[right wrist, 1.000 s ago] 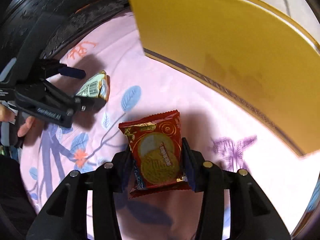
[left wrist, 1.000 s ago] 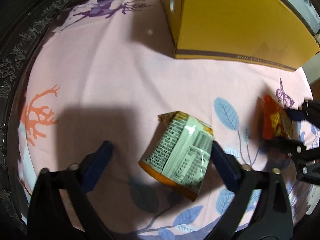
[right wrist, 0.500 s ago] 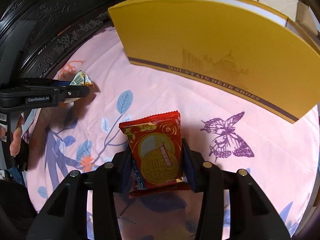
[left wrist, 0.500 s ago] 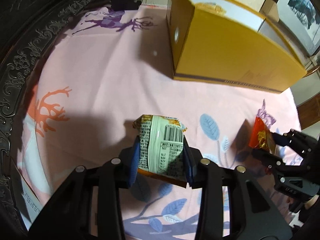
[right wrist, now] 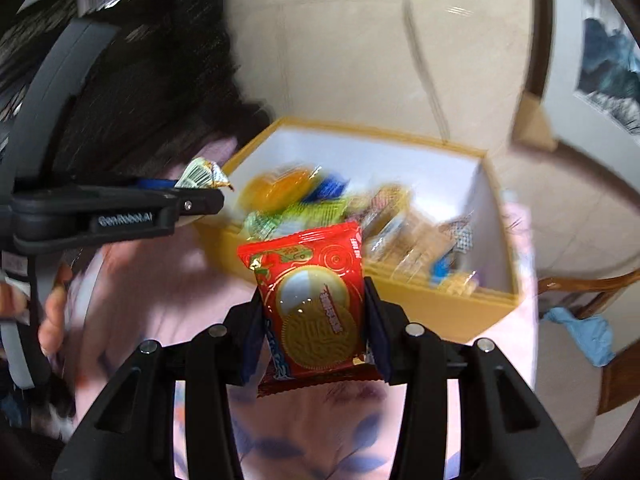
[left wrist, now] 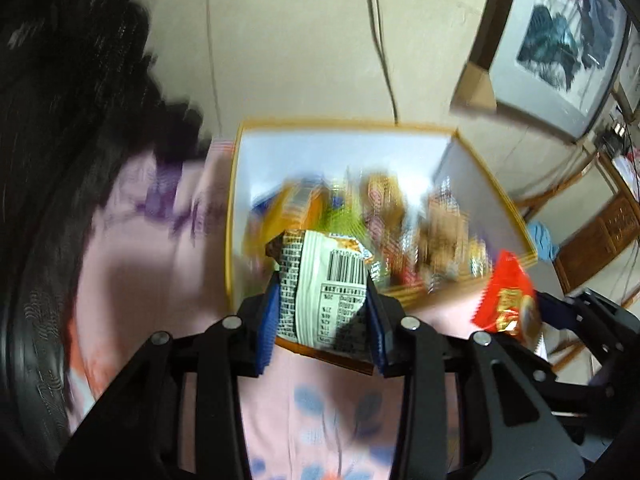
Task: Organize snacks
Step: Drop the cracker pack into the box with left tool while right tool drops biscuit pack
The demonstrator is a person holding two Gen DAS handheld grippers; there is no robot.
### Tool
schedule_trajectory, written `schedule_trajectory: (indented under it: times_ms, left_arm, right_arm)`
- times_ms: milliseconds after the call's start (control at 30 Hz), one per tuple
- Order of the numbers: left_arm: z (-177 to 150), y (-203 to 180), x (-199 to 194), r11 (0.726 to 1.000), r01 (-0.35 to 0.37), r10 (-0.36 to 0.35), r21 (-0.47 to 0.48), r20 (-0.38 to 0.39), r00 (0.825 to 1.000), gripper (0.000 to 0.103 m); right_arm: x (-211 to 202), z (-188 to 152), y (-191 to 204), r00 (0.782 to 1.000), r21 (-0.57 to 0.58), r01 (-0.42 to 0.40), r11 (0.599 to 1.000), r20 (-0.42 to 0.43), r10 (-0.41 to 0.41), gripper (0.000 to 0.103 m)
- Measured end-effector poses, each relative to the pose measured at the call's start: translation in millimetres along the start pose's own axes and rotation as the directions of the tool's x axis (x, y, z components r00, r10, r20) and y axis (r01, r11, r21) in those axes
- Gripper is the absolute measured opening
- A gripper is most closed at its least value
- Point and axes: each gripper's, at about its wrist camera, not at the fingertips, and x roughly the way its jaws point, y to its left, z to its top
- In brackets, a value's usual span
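A pink floral tablecloth [left wrist: 152, 280] covers the table under an open yellow box [right wrist: 448, 304] heaped with blurred snacks. The left claw [left wrist: 322, 312] pinches a white barcode-printed snack packet [left wrist: 324, 292] at the box's near wall. Beside it, the right claw [right wrist: 316, 320] clamps a red biscuit packet [right wrist: 316, 296], short of the box.

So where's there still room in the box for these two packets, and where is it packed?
The yellow box shows bare white floor along its far wall and far-left corner. The middle and near side are crowded with snack packets. Pink tablecloth left of the box is also bare.
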Motion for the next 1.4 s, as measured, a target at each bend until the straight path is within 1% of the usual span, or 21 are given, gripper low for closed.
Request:
schedule_trajectory:
  times_ms: [67,133,200,300,367,400,433,467,500,533,567,600,700,800,867,1000,1067,1233,1333,1400]
  left_arm:
    - [25.3,-3.6,6.7,1.0,-0.001,0.001,-0.013,0.009,1.0,0.038]
    - [42.9,-6.1,14.1,1.0,-0.002,0.002,-0.026,0.007,1.0,0.038]
    - [53.3,-6.8,19.8,0.999,-0.003,0.003,-0.033,0.006,1.0,0.038]
    - [63.7,-6.3,27.0,0.999,0.002,-0.002,-0.038,0.001,1.0,0.038]
    - [67.8,-5.5,29.9,0.999,0.011,-0.011,-0.045,0.0,1.0,0.04]
    - [70.1,-5.1,30.7,0.999,0.017,-0.017,-0.051,0.002,1.0,0.048]
    - [71.3,-4.7,30.4,0.998,0.018,-0.017,-0.056,0.005,1.0,0.076]
    - [73.9,-4.2,28.8,0.998,0.009,-0.008,-0.064,0.019,1.0,0.091]
    - [75.8,-3.9,24.2,0.997,-0.003,0.007,-0.072,0.051,0.999,0.101]
    - [77.4,-3.8,20.4,0.997,-0.012,0.017,-0.074,0.076,0.997,0.101]
    - [79.4,-4.3,16.9,0.997,-0.016,0.023,-0.071,0.096,0.995,0.101]
    - [81.5,-4.9,16.7,0.998,-0.016,0.023,-0.065,0.095,0.995,0.101]
    - [83.8,-4.2,23.8,0.998,-0.021,0.024,-0.061,0.049,0.999,0.101]
    - [81.9,0.6,31.7,0.996,-0.003,0.005,-0.084,0.024,1.0,0.101]
    - [80.4,4.6,36.1,0.994,0.021,-0.02,-0.108,0.011,1.0,0.101]
    - [77.9,10.7,39.9,0.988,0.036,-0.035,-0.148,0.005,0.999,0.101]
    - [78.0,11.8,39.3,0.988,0.027,-0.026,-0.151,0.008,1.0,0.101]
    - [80.5,4.6,33.2,0.994,-0.051,0.054,-0.099,0.027,0.998,0.101]
    - [80.8,6.0,30.5,0.992,-0.052,0.057,-0.116,0.034,0.998,0.101]
    - [81.2,7.4,29.6,0.991,-0.053,0.058,-0.126,0.039,0.998,0.101]
  right_arm:
    - [-1.1,24.5,-12.6,0.999,0.035,0.029,0.999,0.023,-0.03,0.045]
    - [-0.1,46.1,-23.4,0.998,0.064,0.047,0.997,0.046,-0.05,0.045]
    - [3.8,63.1,-32.6,0.996,0.086,0.06,0.994,0.061,-0.065,0.045]
    - [12.4,77.0,-43.9,0.995,0.107,0.077,0.991,0.061,-0.084,0.045]
    - [15.9,81.1,-49.9,0.994,0.115,0.086,0.99,0.057,-0.093,0.045]
    - [19.7,83.1,-51.4,0.994,0.118,0.091,0.989,0.054,-0.098,0.046]
    - [28.3,88.8,-54.9,0.994,0.124,0.096,0.988,0.045,-0.102,0.058]
    - [29.3,90.6,-56.8,0.993,0.127,0.102,0.987,0.039,-0.108,0.071]
    - [33.2,92.5,-57.6,0.991,0.132,0.121,0.984,0.035,-0.127,0.09]
    - [34.5,92.9,-57.9,0.989,0.134,0.137,0.981,0.039,-0.144,0.101]
    - [35.4,92.8,-57.2,0.986,0.136,0.154,0.979,0.05,-0.162,0.102]
    - [34.4,92.3,-57.4,0.982,0.135,0.167,0.977,0.064,-0.177,0.102]
    - [38.5,90.1,-58.2,0.979,0.137,0.19,0.972,0.042,-0.198,0.102]
    - [43.0,86.2,-60.2,0.975,0.154,0.215,0.964,0.022,-0.221,0.102]
    - [44.2,83.9,-60.9,0.975,0.167,0.218,0.962,0.015,-0.223,0.102]
    - [46.0,80.1,-65.5,0.974,0.189,0.223,0.956,-0.007,-0.226,0.102]
    - [44.2,78.8,-66.0,0.973,0.195,0.228,0.954,-0.001,-0.232,0.102]
    - [38.2,74.6,-66.0,0.971,0.213,0.231,0.949,0.012,-0.24,0.102]
    - [36.7,73.2,-64.6,0.966,0.213,0.25,0.945,0.009,-0.258,0.102]
    - [35.4,73.2,-64.3,0.967,0.214,0.246,0.945,0.012,-0.254,0.102]
